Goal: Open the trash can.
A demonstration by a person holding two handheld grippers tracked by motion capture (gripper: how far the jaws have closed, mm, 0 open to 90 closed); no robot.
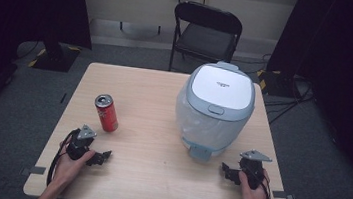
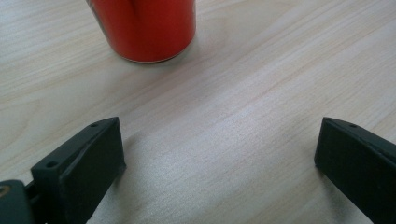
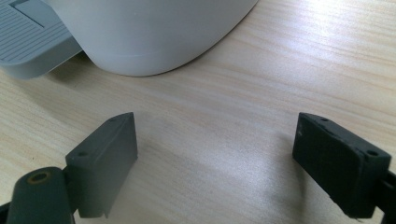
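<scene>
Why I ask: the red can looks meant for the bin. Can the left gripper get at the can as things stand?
Probably yes. The left gripper rests open on the table, and the red can stands upright just beyond its jaws with bare wood between them.

In the left gripper view we see just the bottom of the red can (image 2: pixel 147 28), because the top edge cuts the rest off. In the right gripper view the bin (image 3: pixel 154 32) and its grey pedal (image 3: pixel 28 44) also run off the top and left edges. From the high view, the writing on the bin lid (image 1: pixel 222 87) is too small for us to read, and our arms are cut off at the bottom.
</scene>
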